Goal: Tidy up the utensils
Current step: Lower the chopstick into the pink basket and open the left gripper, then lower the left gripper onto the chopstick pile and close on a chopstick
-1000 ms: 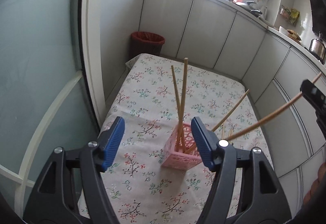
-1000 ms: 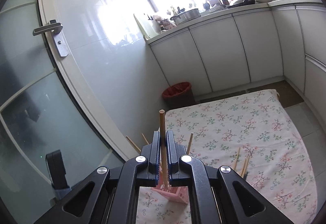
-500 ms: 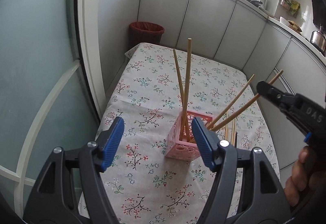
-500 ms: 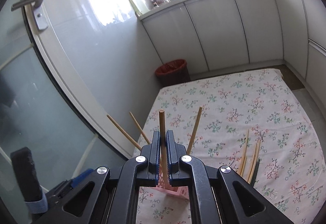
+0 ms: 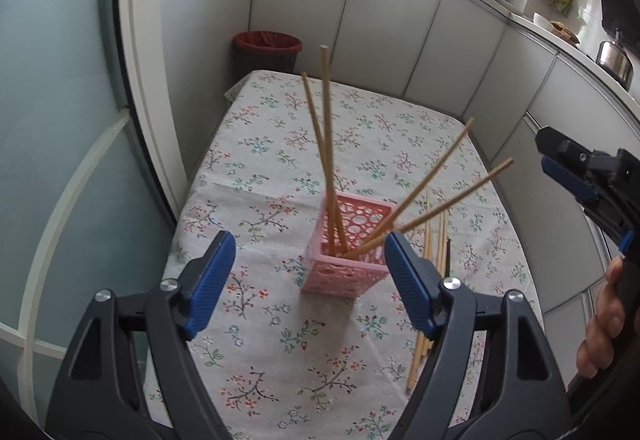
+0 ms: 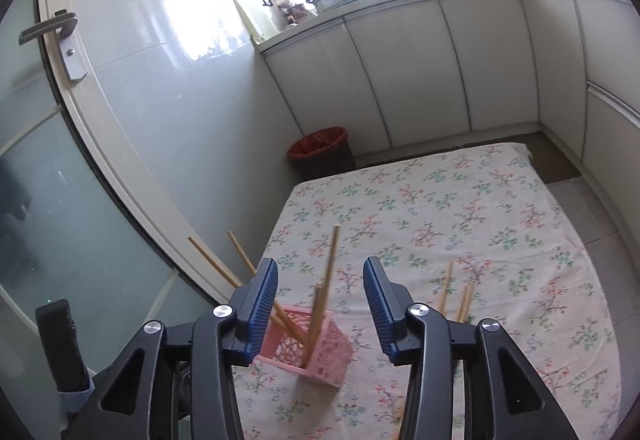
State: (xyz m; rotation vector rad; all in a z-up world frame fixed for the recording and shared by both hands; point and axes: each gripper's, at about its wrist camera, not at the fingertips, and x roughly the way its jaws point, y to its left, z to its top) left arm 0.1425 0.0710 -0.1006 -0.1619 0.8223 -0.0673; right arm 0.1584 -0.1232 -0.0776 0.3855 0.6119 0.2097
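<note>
A pink perforated holder stands on the floral tablecloth with several wooden chopsticks leaning in it. More loose chopsticks lie on the cloth just right of it. My left gripper is open and empty, above and in front of the holder. My right gripper is open and empty above the holder; a chopstick stands in the holder between its fingers, slightly blurred. The right gripper also shows at the right edge of the left wrist view.
A red-lined waste bin stands beyond the table's far end. White cabinets run along the back and right. A glass door with a handle is on the left. The loose chopsticks also show in the right wrist view.
My right gripper opened and let go of the chopstick, which now stands in the pink holder. The right gripper drew back from it. My left gripper stayed open.
</note>
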